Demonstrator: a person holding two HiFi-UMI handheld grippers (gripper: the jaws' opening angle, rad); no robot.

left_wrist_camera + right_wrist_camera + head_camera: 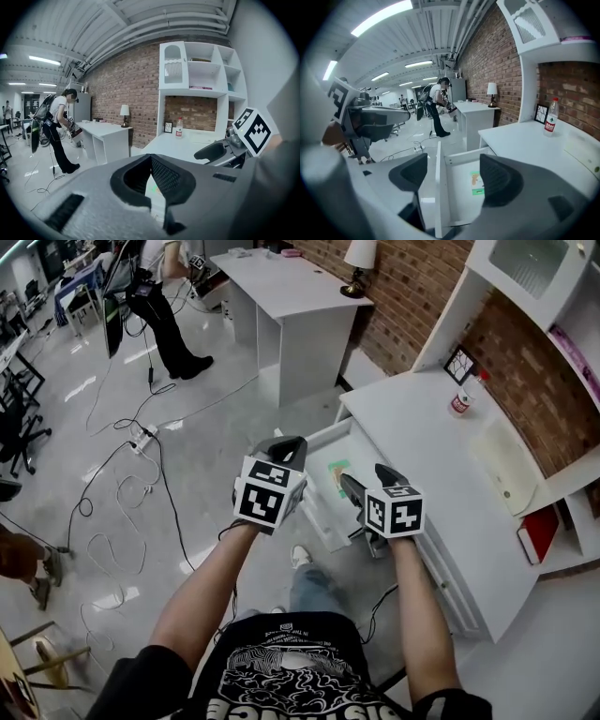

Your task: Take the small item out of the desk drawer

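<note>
Two hand-held grippers are being held at the open white desk drawer (pixel 438 187): left gripper (pixel 151 163) pressed together, right gripper (pixel 454 174) spread. Small green-and-orange flat packet (pixel 476 183), print unreadable, is lying inside; red brick wall (pixel 412 287) behind.

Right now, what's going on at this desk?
A person holds a gripper in each hand over the open desk drawer. The right gripper has its jaws apart, pointed at the drawer's front edge, holding nothing. The left gripper hovers beside it, jaws together and empty. The small item, flat and green-and-orange, lies untouched on the drawer floor.
</note>
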